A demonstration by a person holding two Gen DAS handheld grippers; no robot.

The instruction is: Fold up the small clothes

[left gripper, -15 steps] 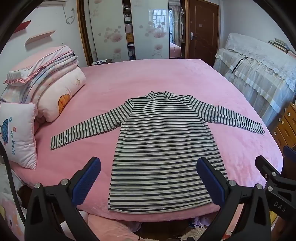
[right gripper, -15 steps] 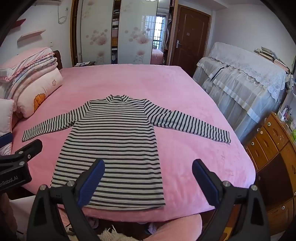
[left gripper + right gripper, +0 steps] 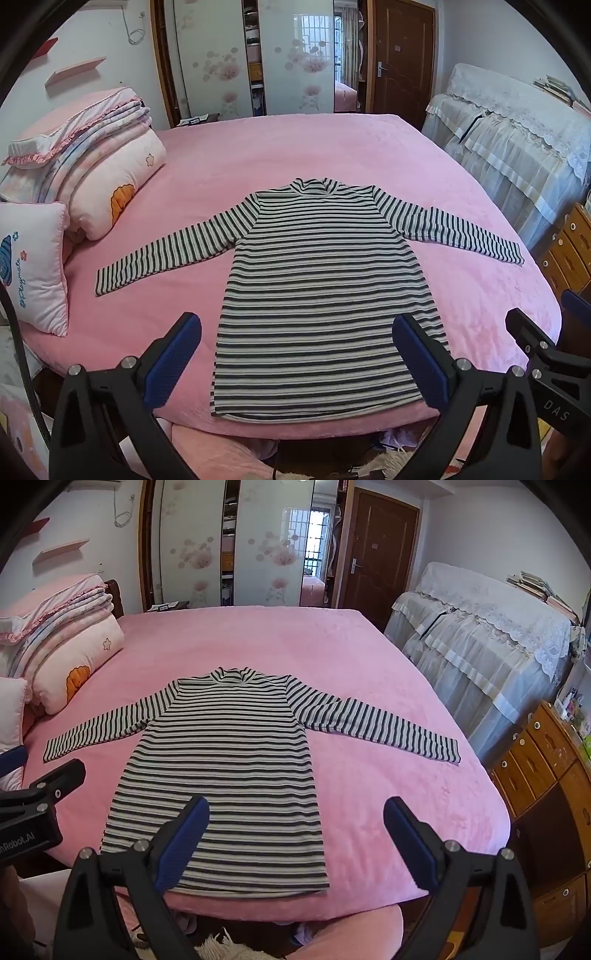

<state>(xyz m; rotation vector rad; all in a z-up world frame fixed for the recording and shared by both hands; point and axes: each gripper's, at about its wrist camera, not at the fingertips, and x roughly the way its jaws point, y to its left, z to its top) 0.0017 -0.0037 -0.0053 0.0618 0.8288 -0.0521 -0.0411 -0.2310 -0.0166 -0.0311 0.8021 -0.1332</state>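
Observation:
A black-and-white striped long-sleeved top [image 3: 317,288] [image 3: 229,768] lies flat on the pink bed [image 3: 258,158] [image 3: 266,642], both sleeves spread out, neck toward the far side, hem at the near edge. My left gripper [image 3: 297,356] hovers open above the hem, blue pads wide apart, nothing between them. My right gripper [image 3: 295,840] is open too, over the hem's right corner and the bare pink cover beside it. Each gripper's black body shows at the edge of the other's view.
Folded quilts and pillows [image 3: 96,173] [image 3: 62,653] are stacked at the bed's left side. A lace-covered piece of furniture [image 3: 517,147] [image 3: 487,635] and a wooden drawer unit [image 3: 546,775] stand to the right. A wardrobe and brown door are behind.

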